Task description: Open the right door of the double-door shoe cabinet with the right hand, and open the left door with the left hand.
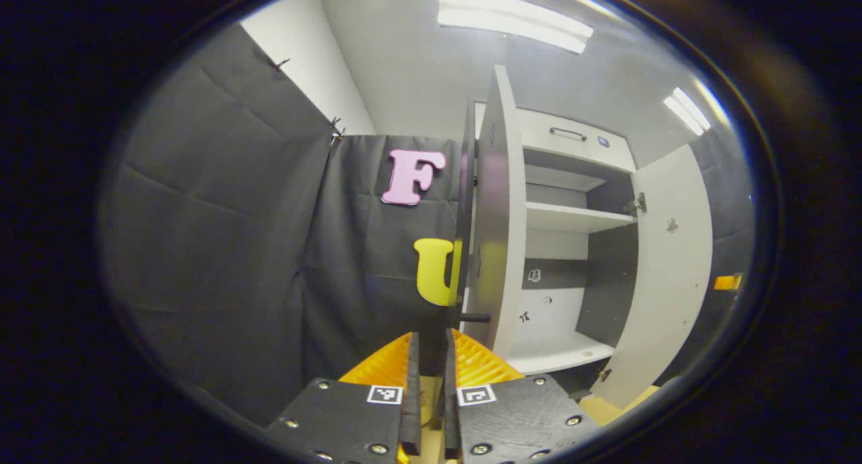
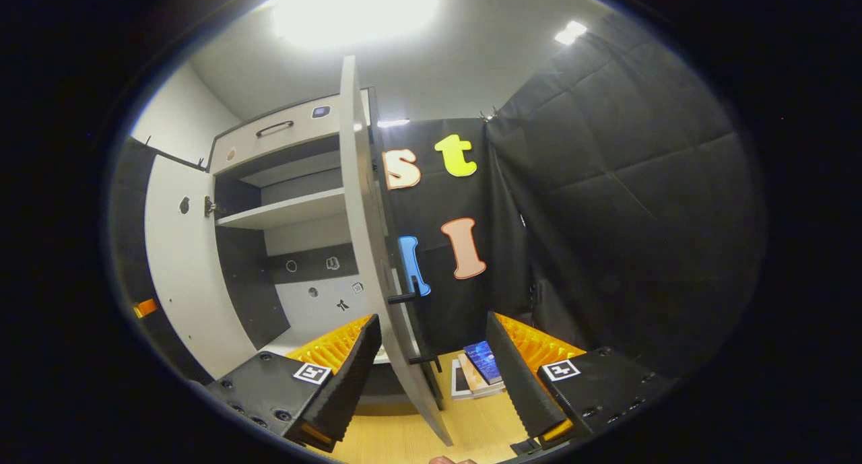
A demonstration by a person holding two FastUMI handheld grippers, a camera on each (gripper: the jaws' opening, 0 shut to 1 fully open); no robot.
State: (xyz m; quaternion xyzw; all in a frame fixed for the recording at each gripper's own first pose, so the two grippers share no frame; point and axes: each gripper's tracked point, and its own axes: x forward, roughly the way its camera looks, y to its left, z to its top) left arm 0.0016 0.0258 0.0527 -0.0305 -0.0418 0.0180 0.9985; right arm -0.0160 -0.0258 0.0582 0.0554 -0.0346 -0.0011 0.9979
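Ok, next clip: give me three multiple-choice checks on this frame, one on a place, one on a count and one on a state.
1. Where does the drawer with the bar handle sit on the shoe cabinet?
A. Below the bottom shelf
B. Above the open shelves
C. On the floor beside it

2. How many cabinet doors stand open?
A. None
B. One
C. Two

3. How do the jaws of the right gripper stand?
A. Wide apart
B. Shut tight on a shoe
C. Shut with nothing between them

Answers:
1 B: in the left gripper view the drawer tops the cabinet, over the shelves.
2 C: the left door and the right door are both swung out, baring the shelves.
3 A: the right gripper view shows a broad gap between its fingers, with the right door's edge seen in it.
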